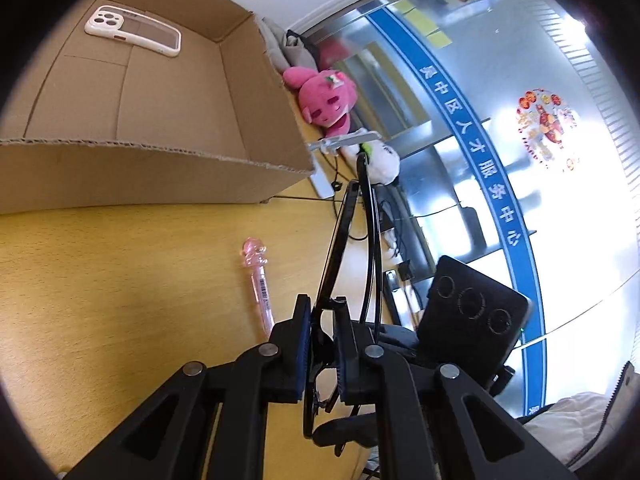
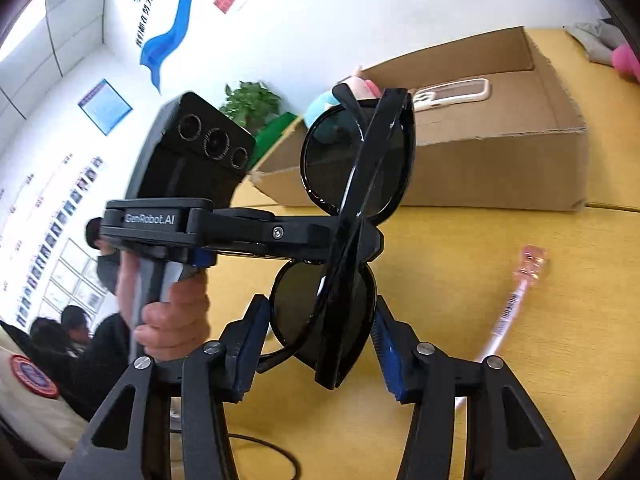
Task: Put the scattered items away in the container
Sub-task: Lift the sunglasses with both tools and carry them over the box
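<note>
Left fingers [image 1: 322, 344]: nearest the lens, clamped on the black sunglasses [image 2: 352, 184] at the frame's middle, holding them in the air edge-on to the left wrist camera.
Sunglasses: folded, dark lenses, clear of the surface [image 1: 120, 300], not yet over the box.
Right fingers [image 2: 316, 348]: parted, one pad on each side of the lower lens; neither pad appears to press on it.
Cardboard box [image 1: 168, 176]: the container, open-topped, beyond the sunglasses on the same surface.
Phone case [image 1: 134, 32]: white-rimmed, already lying flat on the box floor.
Pink pen [image 1: 258, 284]: on the surface, just beside the left fingers and outside the box.
Done: judging by how things lie, one item is stowed.
Left: sunglasses to be carried over and set in the box, then the pen.
Plush toys [image 1: 324, 100]: pink and white, behind the box; whether they belong to the task cannot be told.
</note>
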`<action>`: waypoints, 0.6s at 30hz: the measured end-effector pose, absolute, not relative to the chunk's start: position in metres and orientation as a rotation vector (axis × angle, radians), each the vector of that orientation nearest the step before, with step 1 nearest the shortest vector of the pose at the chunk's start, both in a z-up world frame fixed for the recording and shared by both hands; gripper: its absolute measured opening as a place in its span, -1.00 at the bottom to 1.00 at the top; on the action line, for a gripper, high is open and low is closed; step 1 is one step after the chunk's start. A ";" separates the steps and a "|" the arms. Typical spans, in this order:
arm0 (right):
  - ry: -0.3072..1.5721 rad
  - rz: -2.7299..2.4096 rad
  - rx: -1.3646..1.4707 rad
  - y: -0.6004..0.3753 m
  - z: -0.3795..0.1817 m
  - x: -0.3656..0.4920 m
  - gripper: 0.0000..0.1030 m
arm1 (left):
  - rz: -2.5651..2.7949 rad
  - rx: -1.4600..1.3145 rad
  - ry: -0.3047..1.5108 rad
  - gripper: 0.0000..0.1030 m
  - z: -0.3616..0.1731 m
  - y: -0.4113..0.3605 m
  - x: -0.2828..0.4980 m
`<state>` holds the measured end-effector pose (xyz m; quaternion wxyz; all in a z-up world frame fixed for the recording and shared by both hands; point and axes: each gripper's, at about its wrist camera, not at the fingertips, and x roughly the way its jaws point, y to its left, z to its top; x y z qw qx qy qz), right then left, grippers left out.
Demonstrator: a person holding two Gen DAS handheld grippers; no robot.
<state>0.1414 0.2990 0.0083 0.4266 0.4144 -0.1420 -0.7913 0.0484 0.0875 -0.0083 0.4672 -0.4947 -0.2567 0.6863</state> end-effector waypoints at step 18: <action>-0.355 -2.061 0.943 0.290 0.041 0.128 -0.46 | 1.796 -1.054 -0.648 -0.63 0.040 0.046 0.043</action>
